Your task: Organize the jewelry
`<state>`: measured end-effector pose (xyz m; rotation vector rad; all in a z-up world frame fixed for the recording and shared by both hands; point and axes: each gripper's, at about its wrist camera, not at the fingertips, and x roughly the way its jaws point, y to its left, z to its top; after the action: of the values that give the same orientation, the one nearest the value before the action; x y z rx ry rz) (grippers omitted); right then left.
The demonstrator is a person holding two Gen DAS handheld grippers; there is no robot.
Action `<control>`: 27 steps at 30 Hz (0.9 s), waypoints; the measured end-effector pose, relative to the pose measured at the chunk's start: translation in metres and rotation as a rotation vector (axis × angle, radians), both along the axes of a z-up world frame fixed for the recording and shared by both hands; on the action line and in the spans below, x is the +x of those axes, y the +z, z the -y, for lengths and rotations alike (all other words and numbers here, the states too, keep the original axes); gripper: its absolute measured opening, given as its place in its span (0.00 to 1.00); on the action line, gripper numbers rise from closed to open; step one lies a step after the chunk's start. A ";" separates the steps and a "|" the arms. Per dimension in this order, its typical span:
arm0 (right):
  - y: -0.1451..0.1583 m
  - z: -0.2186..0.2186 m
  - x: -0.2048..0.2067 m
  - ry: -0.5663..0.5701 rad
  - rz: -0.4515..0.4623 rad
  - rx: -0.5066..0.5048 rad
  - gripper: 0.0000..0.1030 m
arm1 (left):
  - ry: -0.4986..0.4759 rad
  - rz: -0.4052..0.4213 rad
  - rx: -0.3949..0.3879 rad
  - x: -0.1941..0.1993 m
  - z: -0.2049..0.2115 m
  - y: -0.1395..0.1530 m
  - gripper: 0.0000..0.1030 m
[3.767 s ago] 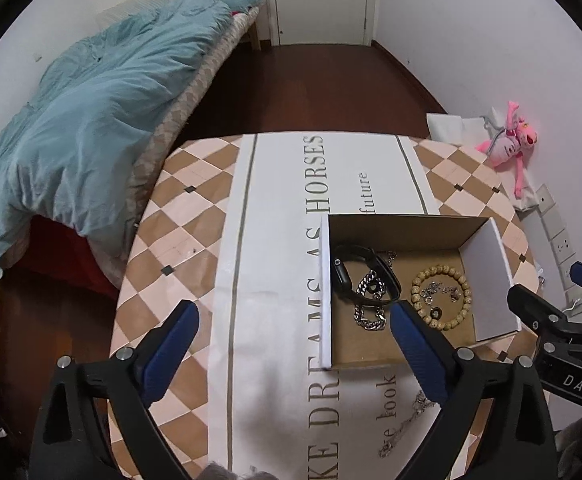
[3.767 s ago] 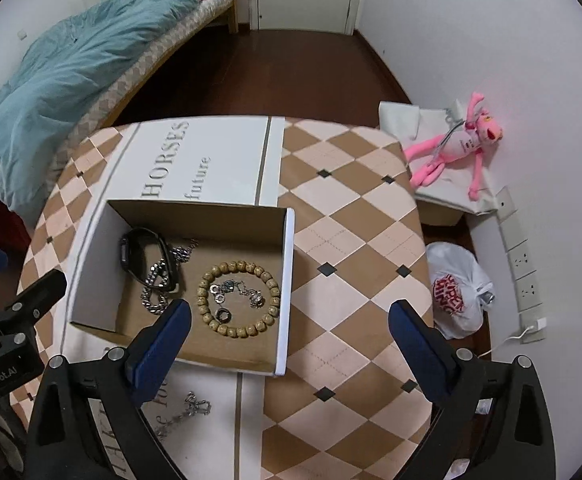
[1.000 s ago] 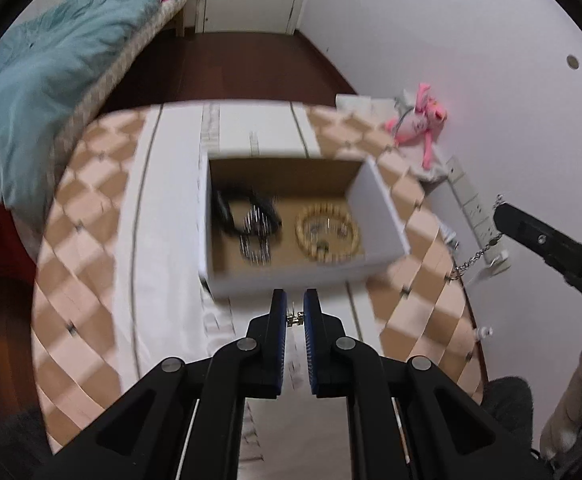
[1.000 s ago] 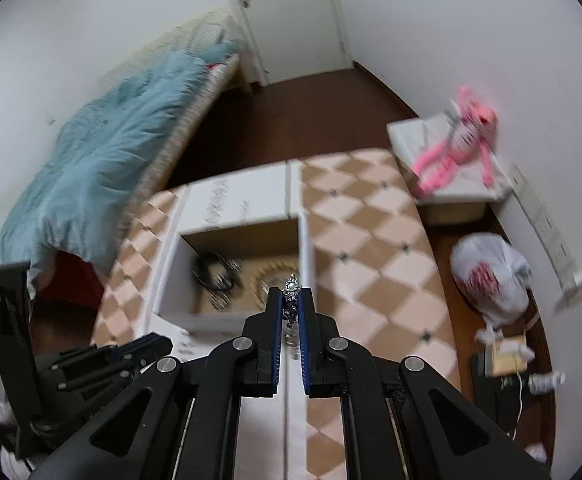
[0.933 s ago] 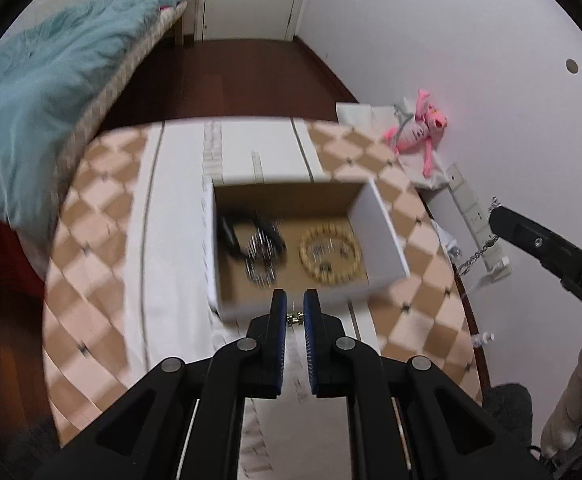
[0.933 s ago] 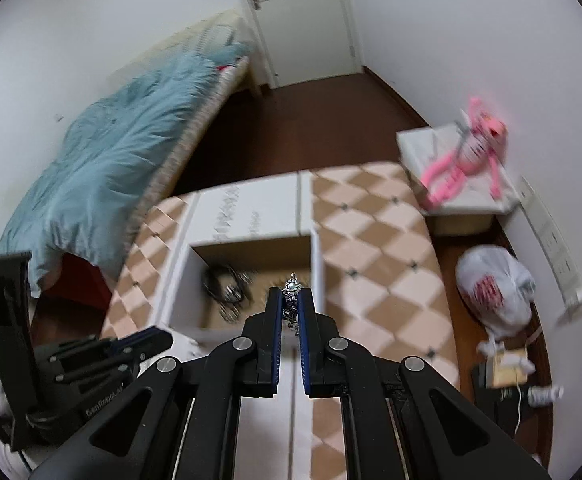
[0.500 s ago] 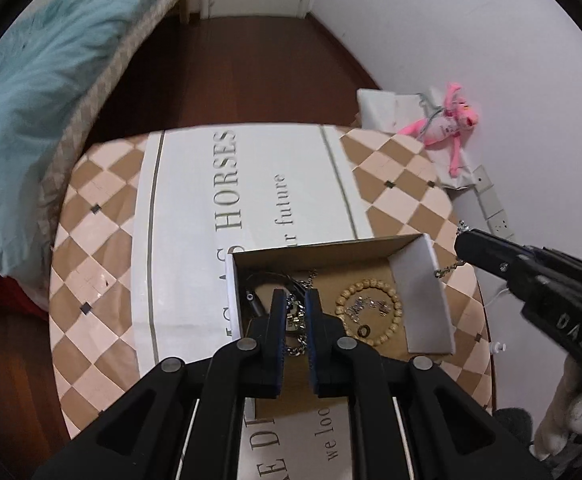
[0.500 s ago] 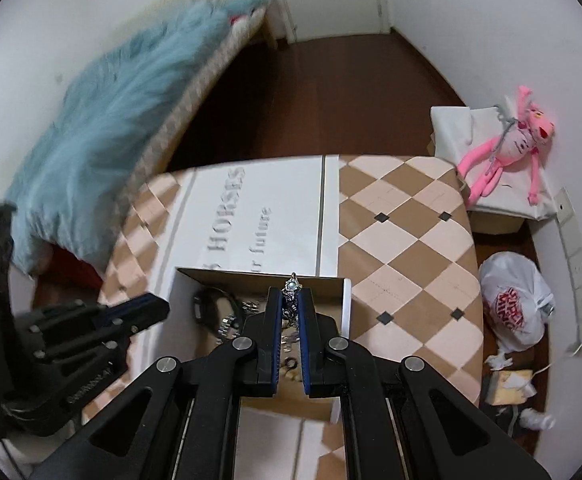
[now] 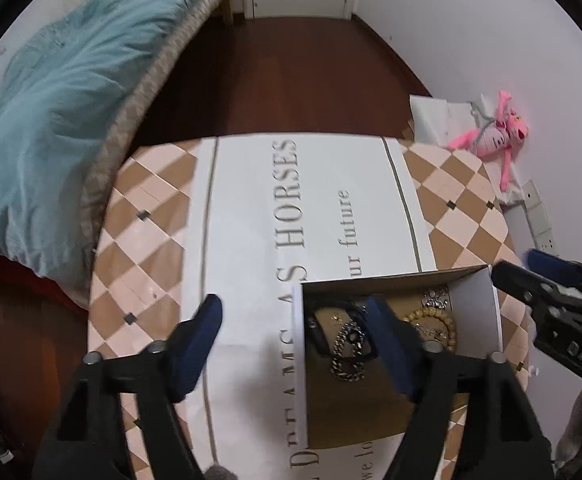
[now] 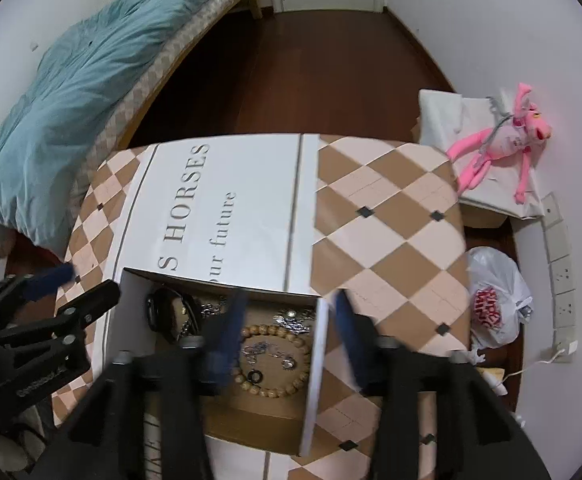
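Left wrist view — box [image 9: 475, 312]: I see a bead bracelet [image 9: 437, 326], silver chain [image 9: 347, 354] and black band [image 9: 323, 334] inside it, on the table [image 9: 147, 216].
Left gripper [image 9: 295, 344]: jaws spread wide, holding nothing.
Right wrist view — box [image 10: 315, 364]: beads [image 10: 269, 362] encircle small rings.
Right gripper [image 10: 289, 334]: jaws parted, empty, straddling the box's right wall.

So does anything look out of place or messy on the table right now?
Nothing stands out. The jewelry sits inside the open cardboard box: wooden bead bracelet, silver chain and black band. Both the left gripper and right gripper are open and empty.
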<state>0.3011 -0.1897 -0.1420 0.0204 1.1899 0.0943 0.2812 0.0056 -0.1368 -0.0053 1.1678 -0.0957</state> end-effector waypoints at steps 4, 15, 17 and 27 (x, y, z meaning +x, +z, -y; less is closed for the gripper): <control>-0.001 0.004 -0.021 -0.052 -0.001 -0.084 0.93 | 0.016 0.031 0.038 -0.012 -0.005 0.001 0.94; -0.006 -0.003 -0.080 -0.099 -0.012 -0.112 0.97 | 0.055 0.006 0.048 -0.060 -0.011 -0.004 0.95; 0.003 -0.004 -0.091 -0.105 0.008 -0.115 0.97 | 0.060 0.022 0.044 -0.069 -0.011 0.006 0.95; 0.088 -0.002 -0.153 -0.134 0.174 -0.121 0.97 | 0.036 0.169 0.032 -0.124 0.000 0.087 0.95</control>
<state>0.1482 -0.1882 -0.0539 -0.0142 1.0160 -0.0926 0.1575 0.0054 -0.0502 0.0101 0.9996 -0.0445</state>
